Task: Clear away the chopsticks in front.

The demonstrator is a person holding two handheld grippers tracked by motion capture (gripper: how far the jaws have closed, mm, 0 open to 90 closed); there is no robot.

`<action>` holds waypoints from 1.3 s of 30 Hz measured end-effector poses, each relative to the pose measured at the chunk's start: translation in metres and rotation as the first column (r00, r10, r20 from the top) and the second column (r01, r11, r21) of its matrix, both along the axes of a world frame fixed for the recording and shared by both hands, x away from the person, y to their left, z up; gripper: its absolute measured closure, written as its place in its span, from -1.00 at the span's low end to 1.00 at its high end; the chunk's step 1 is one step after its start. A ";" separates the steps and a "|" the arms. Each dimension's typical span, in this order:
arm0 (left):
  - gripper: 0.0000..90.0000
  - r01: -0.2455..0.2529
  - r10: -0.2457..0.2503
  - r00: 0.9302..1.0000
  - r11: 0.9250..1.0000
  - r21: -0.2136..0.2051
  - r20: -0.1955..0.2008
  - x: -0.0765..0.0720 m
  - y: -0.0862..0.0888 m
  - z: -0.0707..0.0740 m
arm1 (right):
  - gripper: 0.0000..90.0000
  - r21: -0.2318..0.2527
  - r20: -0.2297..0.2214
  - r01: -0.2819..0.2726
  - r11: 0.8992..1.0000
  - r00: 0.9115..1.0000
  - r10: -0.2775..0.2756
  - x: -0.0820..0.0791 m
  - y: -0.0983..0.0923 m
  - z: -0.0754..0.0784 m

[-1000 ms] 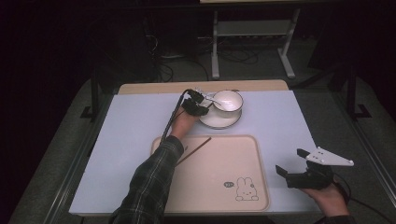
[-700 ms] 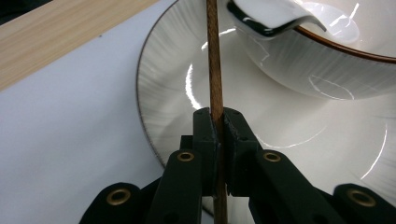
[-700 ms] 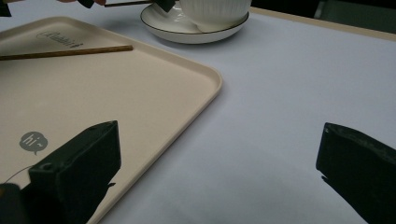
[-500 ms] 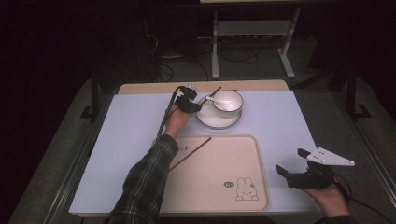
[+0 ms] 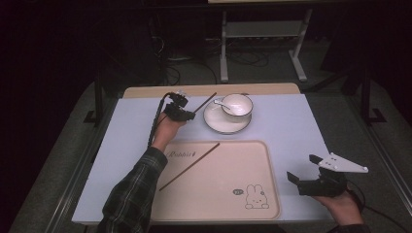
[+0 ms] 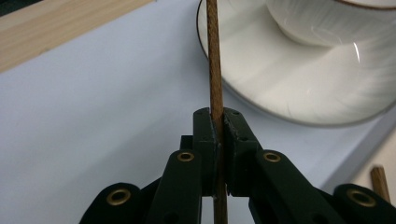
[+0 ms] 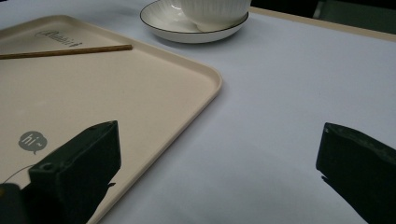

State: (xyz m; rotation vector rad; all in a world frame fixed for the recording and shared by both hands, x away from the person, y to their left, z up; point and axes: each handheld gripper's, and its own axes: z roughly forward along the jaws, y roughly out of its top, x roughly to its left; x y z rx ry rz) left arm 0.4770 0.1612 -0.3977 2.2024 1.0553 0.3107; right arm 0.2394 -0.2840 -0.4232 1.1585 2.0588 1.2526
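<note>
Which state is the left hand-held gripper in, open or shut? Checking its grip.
Shut: the left hand-held gripper has its jaws pressed on a wooden chopstick beside the saucer.

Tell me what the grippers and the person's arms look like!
Both are black with two flat jaws. The left gripper trails a black cable along a dark plaid sleeve. The right gripper carries a pale grey three-cornered plate on top.

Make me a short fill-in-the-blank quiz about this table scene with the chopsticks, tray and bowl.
1. The left gripper is shut on a ____.
2. The other chopstick lies on the ____.
3. The bowl stands on a white ____.
4. The right gripper has its jaws ____.

Missing words: chopstick; tray; saucer; open
</note>
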 end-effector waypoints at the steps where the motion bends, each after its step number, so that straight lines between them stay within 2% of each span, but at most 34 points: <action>1: 0.87 -0.001 0.001 1.000 1.000 -0.003 -0.003 -0.004 0.004 0.001 | -1.00 0.000 0.000 0.000 1.000 1.000 0.000 0.000 0.000 0.000; 2: 0.87 -0.001 0.001 1.000 1.000 -0.003 -0.003 -0.004 0.004 0.001 | -1.00 0.000 0.000 0.000 1.000 1.000 0.000 0.000 0.000 0.000; 4: 0.87 -0.004 0.004 1.000 1.000 -0.005 -0.006 -0.013 0.012 0.001 | -1.00 -0.001 0.001 0.000 1.000 1.000 0.000 0.000 0.000 0.000; 5: 0.87 -0.004 0.004 1.000 1.000 -0.014 -0.011 -0.023 0.019 0.001 | -1.00 -0.003 0.001 -0.001 1.000 1.000 0.001 0.000 0.000 0.000; 6: 0.87 -0.004 0.004 1.000 1.000 -0.014 -0.011 -0.023 0.019 0.001 | -1.00 -0.003 0.001 -0.001 1.000 1.000 0.001 0.000 0.000 0.000; 8: 0.87 -0.001 0.000 1.000 1.000 -0.026 -0.014 -0.039 0.028 0.001 | -1.00 -0.004 0.001 -0.001 1.000 1.000 0.001 0.000 0.000 0.000; 10: 0.87 0.003 -0.004 1.000 1.000 -0.027 -0.015 -0.045 0.030 0.000 | -1.00 -0.004 0.001 -0.001 1.000 1.000 0.001 0.000 0.000 0.000; 11: 0.87 0.008 -0.009 1.000 0.999 -0.034 -0.018 -0.057 0.034 0.000 | -1.00 -0.006 0.000 -0.001 1.000 1.000 0.001 0.000 0.001 0.000; 12: 0.87 0.008 -0.009 1.000 0.999 -0.034 -0.018 -0.057 0.034 0.000 | -1.00 -0.006 0.000 -0.001 1.000 1.000 0.001 0.000 0.001 0.000; 13: 0.87 0.011 -0.012 1.000 0.999 -0.051 -0.022 -0.069 0.037 0.000 | -1.00 -0.007 -0.001 -0.001 1.000 1.000 0.001 0.000 0.001 0.000; 14: 0.87 0.011 -0.012 1.000 0.999 -0.051 -0.022 -0.069 0.037 0.000 | -1.00 -0.007 -0.001 -0.001 1.000 1.000 0.001 0.000 0.001 0.000; 15: 0.87 0.024 -0.025 0.999 0.998 -0.056 -0.027 -0.081 0.038 -0.001 | -1.00 -0.009 0.000 -0.002 1.000 1.000 0.002 0.000 0.002 0.000; 16: 0.87 0.024 -0.025 0.999 0.998 -0.056 -0.027 -0.081 0.038 -0.001 | -1.00 -0.009 0.000 -0.002 1.000 1.000 0.002 0.000 0.002 0.000; 18: 0.87 0.036 -0.038 0.999 0.997 -0.063 -0.031 -0.094 0.039 -0.003 | -1.00 -0.011 0.000 -0.003 1.000 1.000 0.003 0.000 0.002 0.000; 19: 0.87 0.042 -0.046 0.998 0.996 -0.082 -0.037 -0.107 0.039 -0.005 | -1.00 -0.012 -0.001 -0.002 1.000 1.000 0.002 0.000 0.002 0.000; 20: 0.87 0.042 -0.046 0.998 0.996 -0.082 -0.037 -0.107 0.039 -0.005 | -1.00 -0.013 -0.001 -0.002 1.000 1.000 0.002 0.000 0.003 0.000; 21: 0.87 0.054 -0.058 0.997 0.995 -0.081 -0.052 -0.120 0.038 -0.008 | -1.00 -0.015 -0.001 -0.002 1.000 1.000 0.002 0.000 0.003 0.000; 22: 0.87 0.054 -0.058 0.997 0.995 -0.081 -0.052 -0.120 0.038 -0.008 | -1.00 -0.015 -0.001 -0.002 1.000 1.000 0.002 0.000 0.003 0.000; 25: 0.87 0.078 -0.083 0.995 0.994 -0.078 -0.060 -0.137 0.034 -0.011 | -1.00 -0.013 -0.002 -0.002 1.000 1.000 0.002 -0.001 0.003 0.000; 26: 0.87 0.090 -0.096 0.993 0.992 -0.083 -0.068 -0.148 0.029 -0.013 | -1.00 -0.013 -0.002 -0.002 1.000 1.000 0.002 -0.001 0.003 0.000; 29: 0.87 0.104 -0.109 0.991 0.993 -0.058 -0.074 -0.155 0.025 -0.017 | -1.00 -0.014 -0.001 -0.003 1.000 1.000 0.003 -0.001 0.004 0.000; 30: 0.87 0.106 -0.110 0.991 0.993 -0.060 -0.080 -0.157 0.023 -0.020 | -1.00 -0.014 0.000 -0.003 1.000 1.000 0.003 -0.001 0.004 0.000; 31: 0.87 0.116 -0.122 0.987 0.991 -0.063 -0.101 -0.160 0.018 -0.025 | -1.00 -0.014 -0.001 -0.004 1.000 1.000 0.004 -0.001 0.004 0.000; 33: 0.87 0.128 -0.133 0.985 0.990 -0.057 -0.109 -0.163 0.013 -0.029 | -1.00 -0.017 0.000 -0.004 1.000 1.000 0.004 -0.002 0.004 0.001; 39: 0.86 0.137 -0.139 0.983 0.990 -0.025 -0.123 -0.164 0.003 -0.037 | -1.00 -0.014 -0.001 -0.002 1.000 1.000 0.002 -0.001 0.004 0.000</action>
